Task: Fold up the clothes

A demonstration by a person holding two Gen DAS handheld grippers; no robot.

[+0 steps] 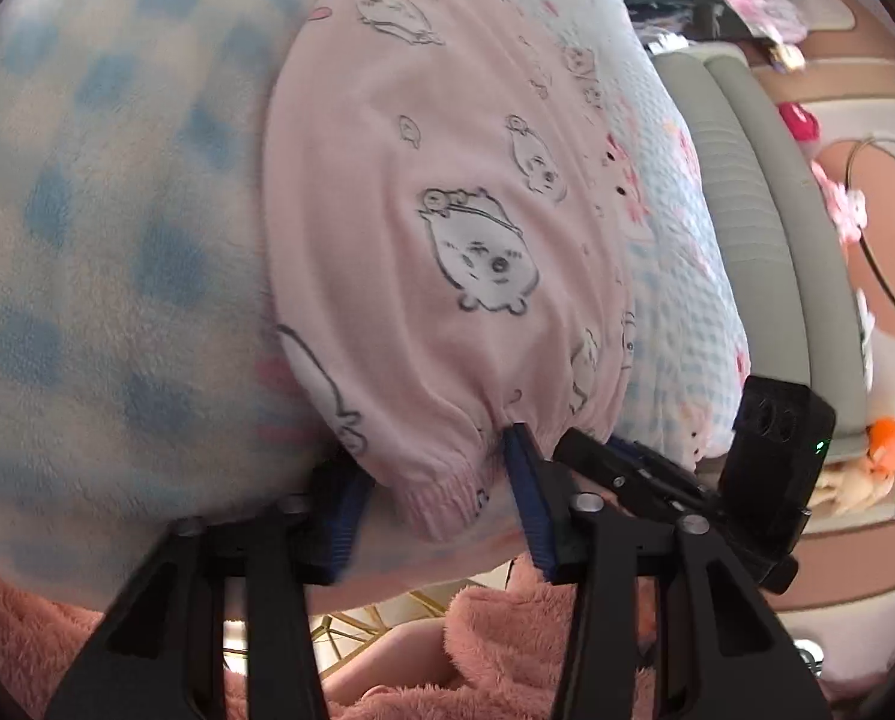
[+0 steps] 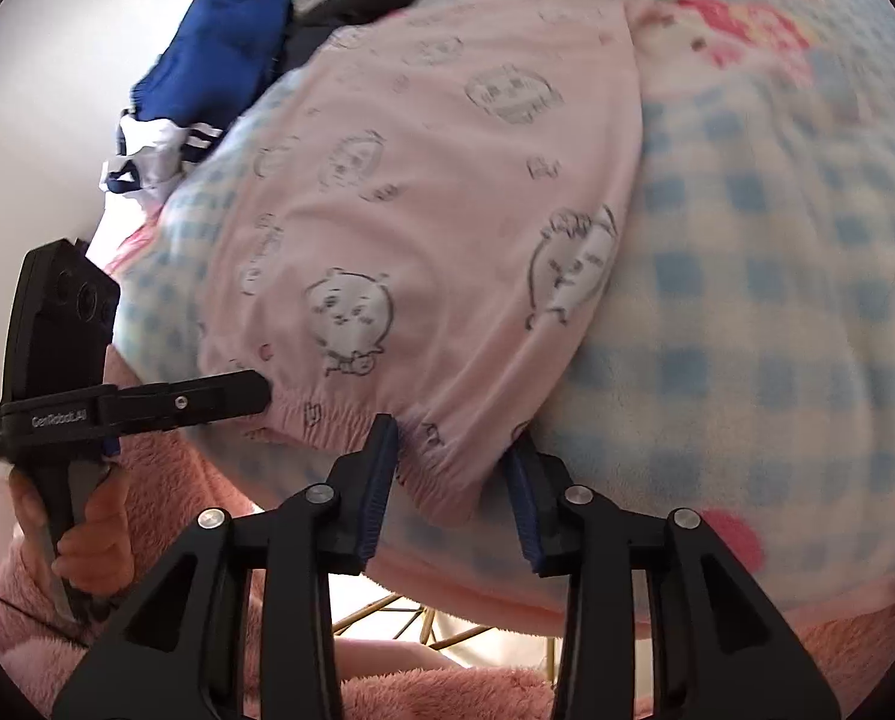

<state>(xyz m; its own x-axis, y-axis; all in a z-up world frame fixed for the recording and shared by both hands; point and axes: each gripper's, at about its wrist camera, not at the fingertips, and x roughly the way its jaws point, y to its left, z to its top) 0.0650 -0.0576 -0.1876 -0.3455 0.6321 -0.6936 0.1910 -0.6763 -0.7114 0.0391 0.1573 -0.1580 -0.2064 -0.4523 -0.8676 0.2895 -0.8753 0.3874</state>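
Pink pyjama trousers (image 1: 435, 228) printed with cartoon animals lie flat on a blue-checked blanket (image 1: 87, 240). Both tools stand open at the elastic waistband: the left tool (image 1: 441, 480) straddles one end, the right tool (image 2: 453, 468) the other, neither clamping it.

Each wrist camera looks forward along its own fingers, very near the pink garment (image 1: 447, 240) on the checked blanket (image 1: 117, 240); both views share its elastic hem; each shows the other gripper beside it.
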